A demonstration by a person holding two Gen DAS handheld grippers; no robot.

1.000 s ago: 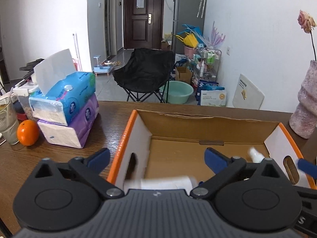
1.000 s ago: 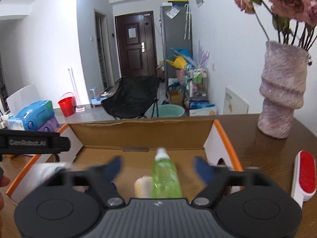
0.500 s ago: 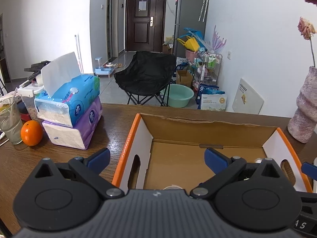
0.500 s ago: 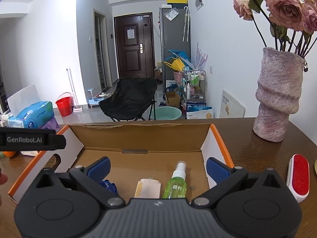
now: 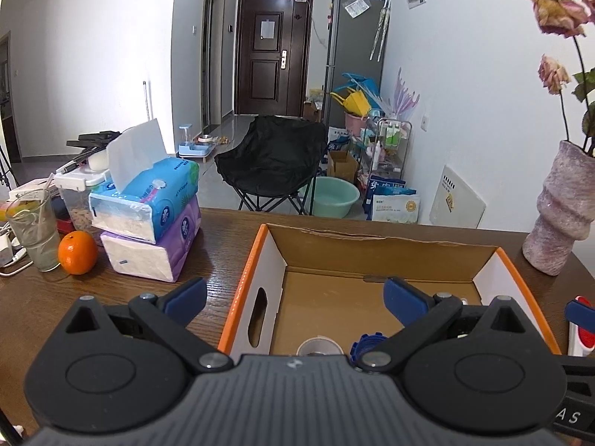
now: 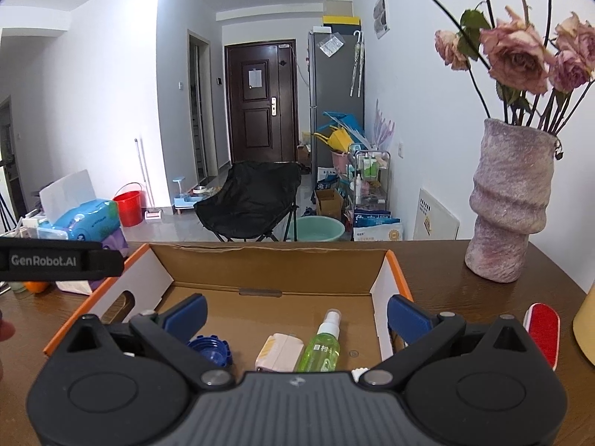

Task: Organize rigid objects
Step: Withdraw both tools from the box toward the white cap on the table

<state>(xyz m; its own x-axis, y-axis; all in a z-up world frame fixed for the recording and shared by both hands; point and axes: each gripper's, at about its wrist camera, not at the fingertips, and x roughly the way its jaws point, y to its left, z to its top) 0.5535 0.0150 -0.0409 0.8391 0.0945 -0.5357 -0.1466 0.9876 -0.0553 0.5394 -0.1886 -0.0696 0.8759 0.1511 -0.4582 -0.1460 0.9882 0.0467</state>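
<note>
An open cardboard box with orange edges (image 5: 248, 274) (image 6: 267, 267) sits on the brown wooden table. In the right wrist view a green spray bottle (image 6: 321, 345), a pale pink small box (image 6: 279, 351) and a blue ridged cap (image 6: 210, 347) lie on its floor. The left wrist view shows the blue cap (image 5: 366, 342) and a clear round lid (image 5: 316, 345) low in the box. My right gripper (image 6: 295, 314) hangs open above the box's near end, holding nothing. My left gripper (image 5: 293, 297) is open over the box's left wall, also holding nothing.
Stacked tissue packs (image 5: 148, 223), an orange (image 5: 78, 252) and a glass (image 5: 35, 232) stand left of the box. A purple vase with dried roses (image 6: 509, 204) is at the right back. A red lint brush (image 6: 541, 332) lies right of the box.
The right gripper opened and let go of the green spray bottle, which now lies in the box. Both grippers drew back and rose a little.
</note>
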